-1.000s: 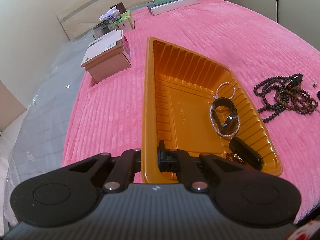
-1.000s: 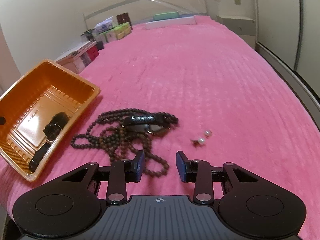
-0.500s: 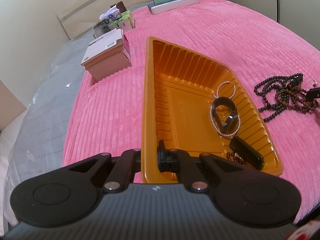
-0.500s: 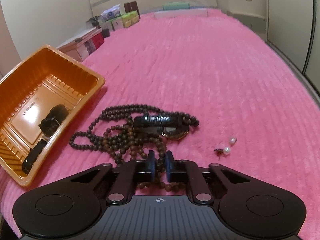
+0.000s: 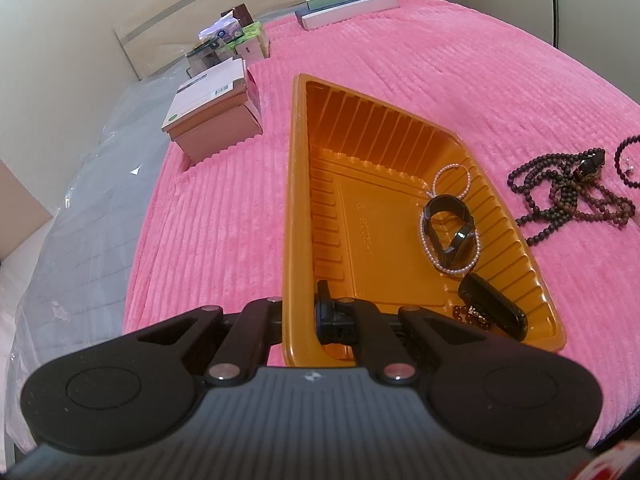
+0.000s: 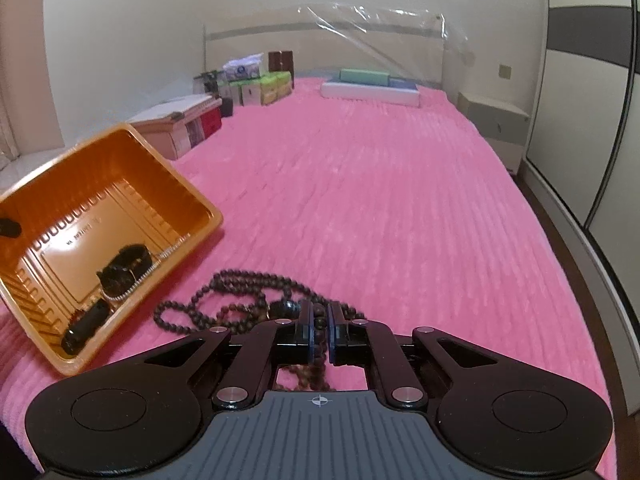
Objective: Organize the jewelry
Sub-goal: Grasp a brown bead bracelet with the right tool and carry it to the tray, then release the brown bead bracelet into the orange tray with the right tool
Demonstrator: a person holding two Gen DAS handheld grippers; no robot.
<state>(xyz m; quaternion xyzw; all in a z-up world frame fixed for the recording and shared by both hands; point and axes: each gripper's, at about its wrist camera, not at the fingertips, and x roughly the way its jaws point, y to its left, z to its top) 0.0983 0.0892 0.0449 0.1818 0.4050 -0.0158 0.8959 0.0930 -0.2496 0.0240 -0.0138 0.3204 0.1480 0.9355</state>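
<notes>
Right gripper [image 6: 319,320] pinched narrow on a few strands of the dark bead necklace [image 6: 240,300], beads visible between the pads and hanging below them. Rest of the necklace sprawled on the pink bedspread [image 6: 380,200], just beside the orange tray [image 6: 192,196] but outside it. In left wrist view, same necklace [image 5: 568,196] lying right of the tray [image 5: 296,200], a loose loop near frame edge.

Left gripper [image 5: 298,312] clamped tight on tray's near wall, one finger inside, one outside. Steadying, prob.

Already in tray: black bracelet [image 5: 450,228], pearl strand [image 5: 448,208], black clip-like piece [image 5: 494,308], small brown beads by it.

Risks, as judged:
- Grip on only a few strands, so a lift likely drags tangled loops behind; could snag the ribbed fabric or catch on tray rim en route.
- Round beads slippery btw flat pads; strand may slide out mid-carry, esp. w/ the weight of the dangling rest.
- Dark pendant-like bit [image 6: 282,308] just left of the fingertips, seemingly not in the grip; could swing and knock the tray's rim.
- Trailing tail may drape over rim instead of landing inside; needs height before crossing.
- Thin tray wall flexing under left clamp; any tug could tip it and spill contents.
- Tight squeeze could stress the cord; can't tell its strength.
</notes>
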